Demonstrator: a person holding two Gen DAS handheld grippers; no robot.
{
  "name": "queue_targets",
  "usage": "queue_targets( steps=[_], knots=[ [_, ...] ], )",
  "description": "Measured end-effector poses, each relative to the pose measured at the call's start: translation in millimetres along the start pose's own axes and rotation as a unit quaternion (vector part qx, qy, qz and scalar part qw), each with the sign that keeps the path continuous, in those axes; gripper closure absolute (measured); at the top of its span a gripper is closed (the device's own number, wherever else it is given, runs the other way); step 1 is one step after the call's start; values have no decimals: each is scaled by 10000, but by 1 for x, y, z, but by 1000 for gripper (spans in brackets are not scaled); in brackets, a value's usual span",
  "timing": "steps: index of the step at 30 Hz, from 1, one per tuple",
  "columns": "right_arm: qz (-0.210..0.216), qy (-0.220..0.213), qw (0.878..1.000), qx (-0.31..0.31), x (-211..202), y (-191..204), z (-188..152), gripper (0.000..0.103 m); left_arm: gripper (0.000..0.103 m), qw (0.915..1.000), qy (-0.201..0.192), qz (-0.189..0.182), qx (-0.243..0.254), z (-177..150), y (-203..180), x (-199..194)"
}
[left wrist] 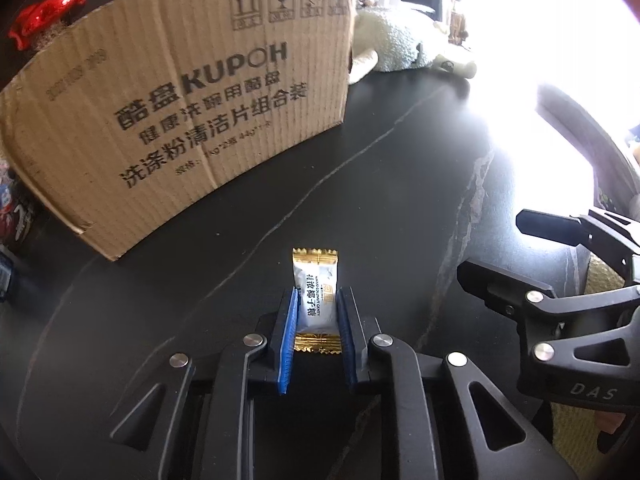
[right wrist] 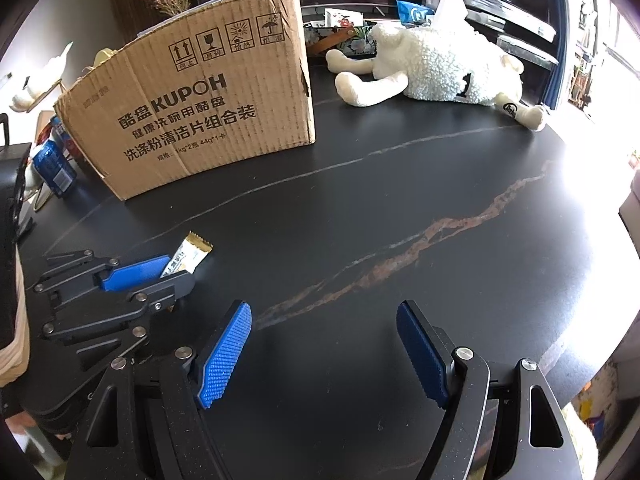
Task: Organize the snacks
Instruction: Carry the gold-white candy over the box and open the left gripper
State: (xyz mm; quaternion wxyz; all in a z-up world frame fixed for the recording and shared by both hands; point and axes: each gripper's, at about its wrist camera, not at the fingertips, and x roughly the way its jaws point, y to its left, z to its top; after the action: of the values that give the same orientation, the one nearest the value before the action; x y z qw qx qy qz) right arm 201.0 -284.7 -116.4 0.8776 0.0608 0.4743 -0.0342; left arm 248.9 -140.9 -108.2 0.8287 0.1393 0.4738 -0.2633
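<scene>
The left gripper (left wrist: 316, 312) has its blue-padded jaws clamped on a small white candy wrapper with gold crimped ends (left wrist: 315, 300), low over the dark stone-look tabletop with pale veins (left wrist: 400, 184). The wrapper's near end sits between the pads; its far gold end sticks out beyond the fingertips. Whether the candy rests on the table or hangs just above it cannot be told.

The right gripper (right wrist: 324, 344) hovers near and to the right, its jaws standing wide with only bare tabletop between them.

Beyond the candy, at far left, stands a brown corrugated cardboard box printed with "KUPOH" (right wrist: 200, 112); its inside is hidden from both views. A white fleecy plush sheep (right wrist: 440, 68) lies on the table to the right of the box. A blue drink can (right wrist: 54, 168) shows left of the box, partly cut off. Window glare washes out the right side of the left wrist view.
</scene>
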Motion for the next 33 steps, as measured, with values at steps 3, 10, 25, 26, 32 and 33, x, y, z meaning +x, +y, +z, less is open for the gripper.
queue_targets(
  steps=[3,10,25,26,32,33],
  knots=[
    [7,-9,10000,-2,-1,1,1,27,82,9999,-34,24,-151,-2,3,-10],
    [52,-157,9998,-83,-14,6,5,27,83,9991,-266,61,-315,-6,7,-39],
    [166,-731,9962,-436,-60,28,36,27,83,9934,-877,239,-698,7,23,-99],
    [173,-768,9958,-467,-63,29,39,27,83,9929,-923,254,-704,8,25,-103],
    [289,-964,9932,-589,-80,36,57,27,83,9895,-1224,321,-692,20,29,-126],
    [316,-989,9929,-583,-83,37,60,27,83,9889,-1272,342,-683,23,30,-131]
  ],
)
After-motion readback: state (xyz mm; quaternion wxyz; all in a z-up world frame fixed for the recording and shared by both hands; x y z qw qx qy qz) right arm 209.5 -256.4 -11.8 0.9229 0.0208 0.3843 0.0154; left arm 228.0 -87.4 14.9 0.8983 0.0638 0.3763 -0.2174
